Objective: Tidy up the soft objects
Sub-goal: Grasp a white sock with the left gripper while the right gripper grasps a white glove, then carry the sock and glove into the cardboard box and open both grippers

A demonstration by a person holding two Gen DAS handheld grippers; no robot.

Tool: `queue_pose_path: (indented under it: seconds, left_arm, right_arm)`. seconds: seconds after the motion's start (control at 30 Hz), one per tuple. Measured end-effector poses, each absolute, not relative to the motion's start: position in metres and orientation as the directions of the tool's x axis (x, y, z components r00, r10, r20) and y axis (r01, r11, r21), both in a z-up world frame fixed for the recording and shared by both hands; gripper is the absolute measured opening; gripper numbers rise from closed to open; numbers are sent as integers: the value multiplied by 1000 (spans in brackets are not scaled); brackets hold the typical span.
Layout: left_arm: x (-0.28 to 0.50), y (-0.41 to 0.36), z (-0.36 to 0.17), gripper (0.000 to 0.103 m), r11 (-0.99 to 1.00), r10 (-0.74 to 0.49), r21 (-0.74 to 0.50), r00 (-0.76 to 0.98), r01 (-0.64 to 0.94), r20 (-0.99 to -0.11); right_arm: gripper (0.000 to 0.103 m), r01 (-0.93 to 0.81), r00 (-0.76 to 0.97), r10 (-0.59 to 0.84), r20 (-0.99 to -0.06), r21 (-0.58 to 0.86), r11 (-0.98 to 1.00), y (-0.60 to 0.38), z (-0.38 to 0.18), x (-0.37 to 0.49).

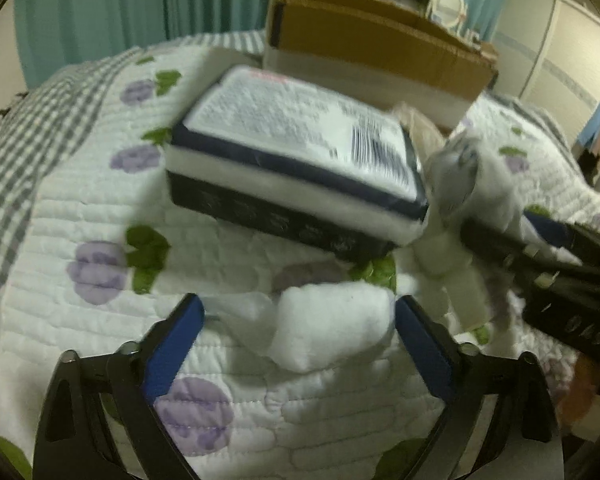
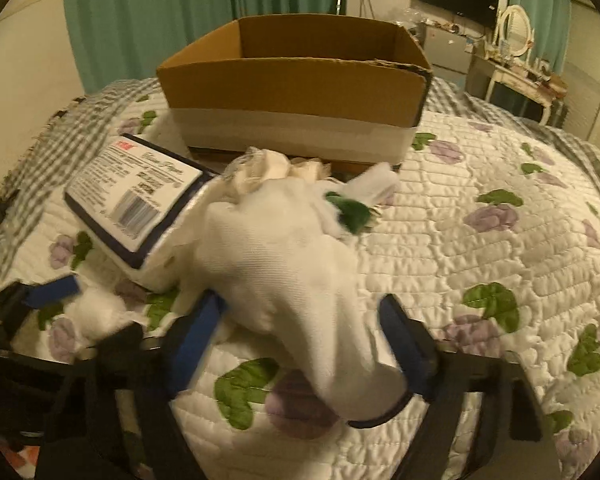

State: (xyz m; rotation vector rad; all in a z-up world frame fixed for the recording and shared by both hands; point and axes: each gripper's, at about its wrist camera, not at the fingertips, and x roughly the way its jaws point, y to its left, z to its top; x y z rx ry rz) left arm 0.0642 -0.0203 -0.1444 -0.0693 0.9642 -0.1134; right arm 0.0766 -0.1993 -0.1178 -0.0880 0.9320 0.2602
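My left gripper point(image 1: 300, 328) is open, its blue pads either side of a white cotton wad point(image 1: 332, 328) lying on the quilt. My right gripper point(image 2: 304, 332) is open around a white glove point(image 2: 284, 272), which lies between the fingers and reaches past them. The right gripper also shows in the left wrist view point(image 1: 540, 256), beside the glove point(image 1: 460, 208). A navy and white tissue pack point(image 1: 296, 160) lies just beyond; it also shows in the right wrist view point(image 2: 136, 196). An open cardboard box point(image 2: 300, 88) stands behind it.
The quilted bedspread point(image 2: 480, 260) has purple flowers and green leaves. A crumpled cream cloth point(image 2: 272, 168) and a green item point(image 2: 352, 212) lie by the box. Teal curtains point(image 2: 180, 20) hang behind; a dresser with a mirror point(image 2: 512, 40) stands far right.
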Motion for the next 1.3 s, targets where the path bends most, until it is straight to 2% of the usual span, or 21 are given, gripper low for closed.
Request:
queue_pose_path:
  seconds: [0.07, 0.13, 0.2, 0.27, 0.43, 0.63, 0.87, 1.13, 1.3]
  left_arm:
    - [66, -21, -146, 81, 991, -135, -111, 558, 76, -819]
    - [65, -21, -143, 67, 988, -157, -126, 564, 95, -811]
    - [63, -21, -140, 49, 985, -172, -132, 562, 112, -809]
    - [61, -20, -138, 43, 984, -178, -130, 563, 124, -807]
    - [57, -22, -127, 42, 989, -137, -75, 595, 127, -792]
    - [43, -21, -95, 42, 990, -123, -48, 638, 134, -760]
    - [47, -20, -30, 42, 990, -122, -37, 725, 133, -678]
    - [93, -33, 50, 42, 989, -112, 20, 831, 147, -545]
    - [151, -49, 58, 42, 989, -80, 61, 837, 134, -541]
  right_arm:
    - [55, -273, 553, 215, -805, 68, 959, -198, -117, 76]
    - [46, -288, 551, 217, -806, 61, 956, -196, -116, 75]
    - [38, -296, 555, 216, -803, 52, 954, -193, -114, 73]
    - [30, -303, 556, 204, -806, 32, 953, -191, -111, 70]
    - [23, -323, 573, 224, -788, 33, 946, -190, -99, 59]
    - [23, -342, 612, 262, -746, 49, 938, -193, -72, 43]
    - [23, -380, 681, 315, -661, 48, 924, -197, 1, 40]
    - [23, -410, 756, 300, -581, -64, 910, -195, 85, 78]
    - [23, -394, 769, 299, -565, -50, 918, -200, 98, 137]
